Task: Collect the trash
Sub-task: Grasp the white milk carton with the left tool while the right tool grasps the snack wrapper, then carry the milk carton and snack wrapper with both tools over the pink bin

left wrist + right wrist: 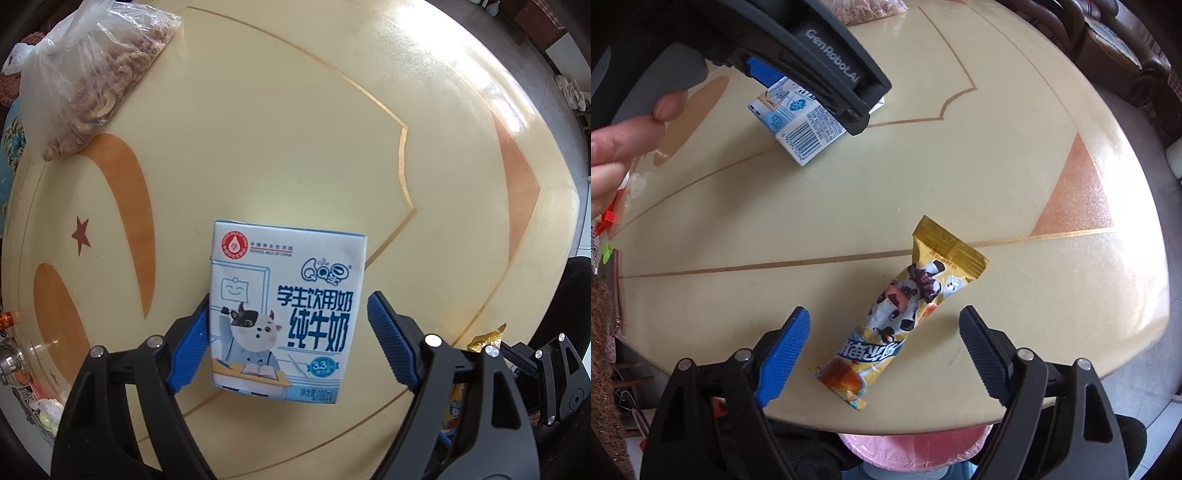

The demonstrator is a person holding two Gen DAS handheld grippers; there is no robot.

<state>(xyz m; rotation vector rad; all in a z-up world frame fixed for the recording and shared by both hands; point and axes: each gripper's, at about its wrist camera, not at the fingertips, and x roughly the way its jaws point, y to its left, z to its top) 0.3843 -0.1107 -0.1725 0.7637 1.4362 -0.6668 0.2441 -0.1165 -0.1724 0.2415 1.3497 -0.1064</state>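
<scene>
A white and blue milk carton (284, 314) with a cartoon cow lies on the cream table (277, 140), between the fingers of my left gripper (288, 332). The left pad touches its edge; the right pad stands a little off it, so the jaws are open. The carton (798, 125) and the left gripper over it (812, 66) also show in the right wrist view. A yellow snack wrapper (905, 314) with a cow picture lies near the table's front edge, between the open fingers of my right gripper (884, 336), which touch nothing.
A clear plastic bag of brown snacks (96, 77) lies at the table's far left. A pink bin (916, 450) stands below the table's front edge. A person's hand (620, 155) holds the left gripper. Small clutter sits at the left rim (11, 354).
</scene>
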